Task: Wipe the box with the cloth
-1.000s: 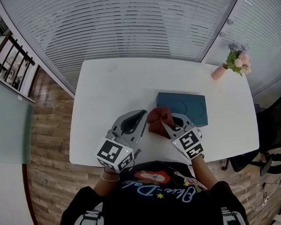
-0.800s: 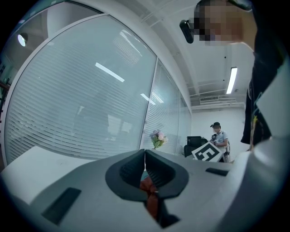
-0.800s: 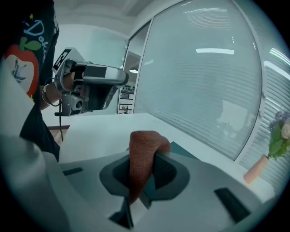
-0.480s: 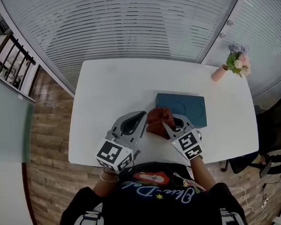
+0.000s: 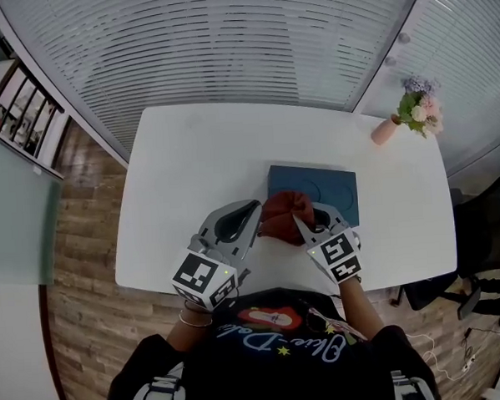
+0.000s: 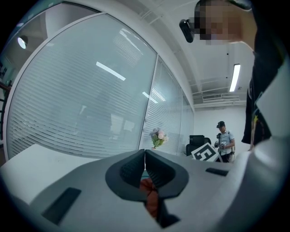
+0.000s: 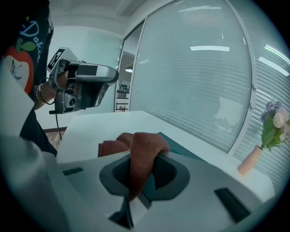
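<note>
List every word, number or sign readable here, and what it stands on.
"Do": start of script on the shirt, rest cut off.
Shirt script in the head view: upside down, too blurred to read.
Marker cubes: black-and-white squares, no words.
Box, cloth: no print seen.

Shirt [image 5: 278, 340]: pale script lettering across your black front, too warped to read for certain.
Other text: none legible.
</note>
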Demonstrator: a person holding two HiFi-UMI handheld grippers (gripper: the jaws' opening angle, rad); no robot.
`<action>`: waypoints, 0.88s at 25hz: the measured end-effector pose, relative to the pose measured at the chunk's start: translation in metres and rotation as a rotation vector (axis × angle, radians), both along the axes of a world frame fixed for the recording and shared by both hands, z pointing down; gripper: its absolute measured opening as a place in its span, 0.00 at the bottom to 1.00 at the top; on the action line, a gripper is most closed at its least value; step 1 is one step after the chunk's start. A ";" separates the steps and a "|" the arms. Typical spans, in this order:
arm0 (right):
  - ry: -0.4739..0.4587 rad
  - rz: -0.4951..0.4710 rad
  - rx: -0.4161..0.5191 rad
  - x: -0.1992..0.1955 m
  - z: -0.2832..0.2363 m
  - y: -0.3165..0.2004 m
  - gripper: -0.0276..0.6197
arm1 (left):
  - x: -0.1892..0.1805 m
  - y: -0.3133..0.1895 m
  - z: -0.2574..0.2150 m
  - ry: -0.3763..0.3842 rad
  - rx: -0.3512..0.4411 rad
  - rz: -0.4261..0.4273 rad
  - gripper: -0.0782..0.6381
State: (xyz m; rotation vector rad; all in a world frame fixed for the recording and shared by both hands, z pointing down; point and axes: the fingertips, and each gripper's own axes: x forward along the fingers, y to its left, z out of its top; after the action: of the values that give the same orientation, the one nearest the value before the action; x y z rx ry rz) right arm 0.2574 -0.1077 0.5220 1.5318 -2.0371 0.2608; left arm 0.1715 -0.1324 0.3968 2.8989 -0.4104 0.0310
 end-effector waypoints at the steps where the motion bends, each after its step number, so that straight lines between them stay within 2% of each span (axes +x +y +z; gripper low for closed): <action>1: 0.000 0.002 -0.001 0.003 0.001 0.002 0.13 | 0.002 0.001 0.000 -0.001 -0.002 -0.005 0.12; 22: -0.004 0.072 -0.020 0.079 0.003 0.040 0.13 | 0.048 0.032 -0.009 -0.030 0.002 -0.025 0.12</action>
State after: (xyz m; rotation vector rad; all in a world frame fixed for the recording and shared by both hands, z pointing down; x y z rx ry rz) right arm 0.3364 -0.0680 0.5246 1.5952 -1.9790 0.3118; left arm 0.2190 -0.1004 0.3882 2.8979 -0.4523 0.0705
